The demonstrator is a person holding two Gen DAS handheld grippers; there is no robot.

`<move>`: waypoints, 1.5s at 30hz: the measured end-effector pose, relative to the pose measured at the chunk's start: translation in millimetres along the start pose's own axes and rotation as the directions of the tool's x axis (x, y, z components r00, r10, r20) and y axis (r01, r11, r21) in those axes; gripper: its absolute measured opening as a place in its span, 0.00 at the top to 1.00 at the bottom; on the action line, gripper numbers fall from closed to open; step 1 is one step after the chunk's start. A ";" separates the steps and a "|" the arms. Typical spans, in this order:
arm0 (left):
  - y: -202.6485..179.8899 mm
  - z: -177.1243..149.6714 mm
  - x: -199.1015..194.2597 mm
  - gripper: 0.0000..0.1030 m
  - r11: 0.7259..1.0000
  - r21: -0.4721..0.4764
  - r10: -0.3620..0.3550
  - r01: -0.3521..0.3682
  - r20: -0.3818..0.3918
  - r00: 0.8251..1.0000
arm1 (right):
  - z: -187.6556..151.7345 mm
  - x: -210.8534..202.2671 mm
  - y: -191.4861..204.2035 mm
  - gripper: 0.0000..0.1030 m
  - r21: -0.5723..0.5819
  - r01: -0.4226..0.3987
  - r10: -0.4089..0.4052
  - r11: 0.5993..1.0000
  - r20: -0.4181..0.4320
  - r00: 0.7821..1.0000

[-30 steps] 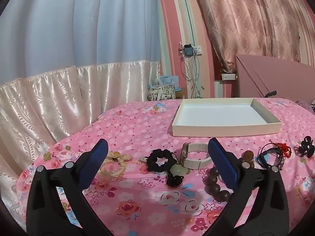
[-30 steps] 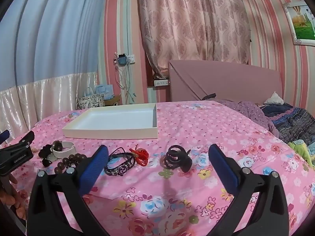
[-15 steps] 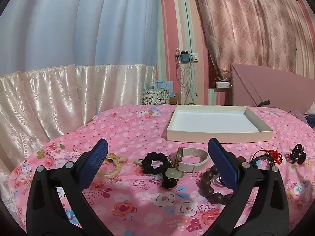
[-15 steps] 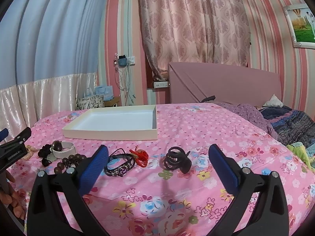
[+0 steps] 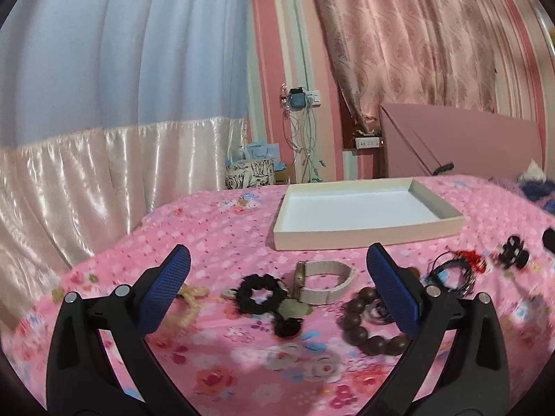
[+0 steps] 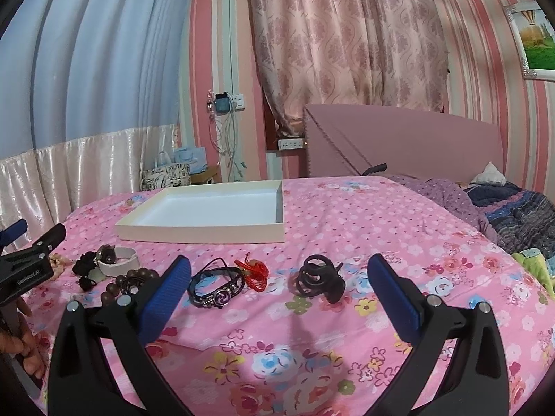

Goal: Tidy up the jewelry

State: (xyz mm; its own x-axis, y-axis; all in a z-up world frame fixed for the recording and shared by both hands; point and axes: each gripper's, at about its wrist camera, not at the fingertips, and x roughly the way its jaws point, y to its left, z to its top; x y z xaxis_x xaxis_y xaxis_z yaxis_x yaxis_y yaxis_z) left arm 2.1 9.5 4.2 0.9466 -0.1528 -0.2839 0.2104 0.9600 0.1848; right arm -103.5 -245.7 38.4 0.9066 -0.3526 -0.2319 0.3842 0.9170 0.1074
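Your left tool (image 5: 277,274) — spread wide, nothing between its blue pads, poised over the pink floral bedspread (image 5: 215,228). Your right tool (image 6: 279,275) — likewise wide open and holding nothing, above the same bed.

Items before your left tool, all lying on the bedspread:
- black scrunchie (image 5: 258,293), with a pale green pendant (image 5: 293,308) touching its right side and a small black tuft (image 5: 288,326) just below that;
- watch with a white band (image 5: 324,280), on its side, just right of the scrunchie;
- dark wooden bead bracelet (image 5: 367,326), partly behind the tool's right finger;
- cream beaded piece (image 5: 189,294), blurred, partly hidden by the tool's left finger.

Items before your right tool:
- black cord bracelet with a round purple charm (image 6: 216,286), near the tool's left finger;
- red knotted cord piece (image 6: 253,272), touching the cord bracelet's right edge;
- black hair claw clip (image 6: 321,277), apart from the others, between the two fingers.

Container: shallow cream box tray (image 6: 201,234), open top, interior white, nothing visible inside — it sits farther up the bed, beyond every item. In the right wrist view your left tool (image 6: 26,263) shows at the left edge, near the watch and beads.
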 end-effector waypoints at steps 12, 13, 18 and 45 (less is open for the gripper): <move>26.7 -7.2 11.1 0.03 0.987 -0.146 -0.074 0.064 -0.065 0.995 | -3.7 4.0 7.1 0.02 -0.017 0.005 -0.005 1.000 -0.012 1.000; 27.8 -8.4 12.1 0.03 0.986 -0.155 -0.077 0.065 -0.067 0.995 | -3.6 6.1 8.9 0.02 -0.023 0.005 -0.005 1.000 -0.020 1.000; 28.3 -9.6 15.4 0.03 0.983 -0.170 -0.075 0.064 -0.064 0.995 | -5.4 11.1 10.4 0.02 -0.034 0.000 -0.001 0.999 -0.045 0.999; 23.6 -12.3 19.6 0.03 0.985 -0.161 -0.069 0.058 -0.066 0.995 | -7.8 17.4 6.0 0.02 -0.011 0.032 -0.033 0.999 -0.068 0.997</move>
State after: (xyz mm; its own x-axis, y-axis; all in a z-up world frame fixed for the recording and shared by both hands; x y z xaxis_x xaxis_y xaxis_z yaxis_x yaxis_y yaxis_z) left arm 22.6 32.0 -8.5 0.9117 -0.2031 -0.3571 0.2228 0.9748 0.0143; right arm -86.8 -244.9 27.4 0.8793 -0.3691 -0.3010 0.4113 0.9071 0.0891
